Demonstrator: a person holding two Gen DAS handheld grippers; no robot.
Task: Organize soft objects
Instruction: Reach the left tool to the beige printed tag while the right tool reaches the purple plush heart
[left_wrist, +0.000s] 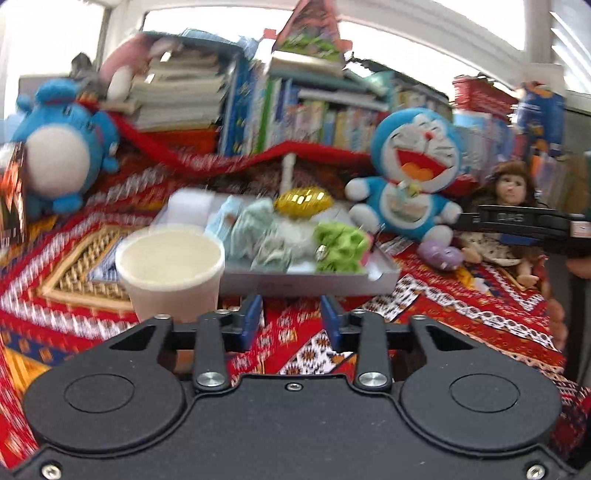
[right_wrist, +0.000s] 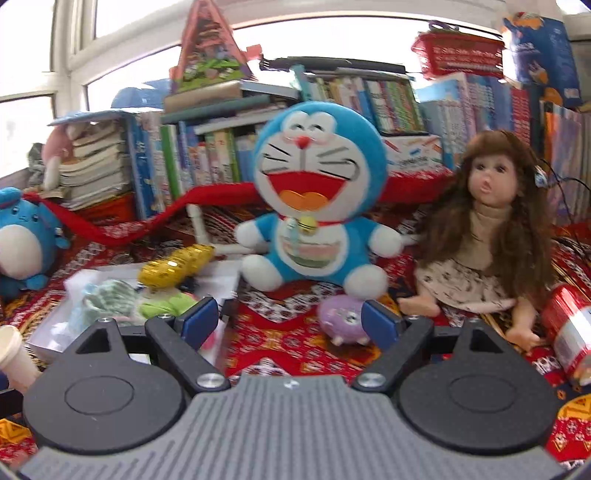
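Observation:
My left gripper (left_wrist: 291, 321) hovers low over the patterned cloth, just before a grey tray (left_wrist: 306, 282). Its jaws stand a narrow gap apart with nothing between them. The tray holds a green soft piece (left_wrist: 340, 243), pale knitted pieces (left_wrist: 255, 221) and a gold object (left_wrist: 303, 201). My right gripper (right_wrist: 291, 321) is wide open and faces a blue cat plush (right_wrist: 314, 192). A small purple plush (right_wrist: 343, 321) lies on the cloth just past its right finger (right_wrist: 380, 325), apart from the pads. A round blue plush (left_wrist: 59, 147) sits far left.
A white paper cup (left_wrist: 170, 266) stands left of my left gripper, by a woven mat (left_wrist: 74, 266). A long-haired doll (right_wrist: 487, 229) sits right of the cat plush, a red can (right_wrist: 569, 325) beside it. Stacked books (right_wrist: 221, 147) line the back.

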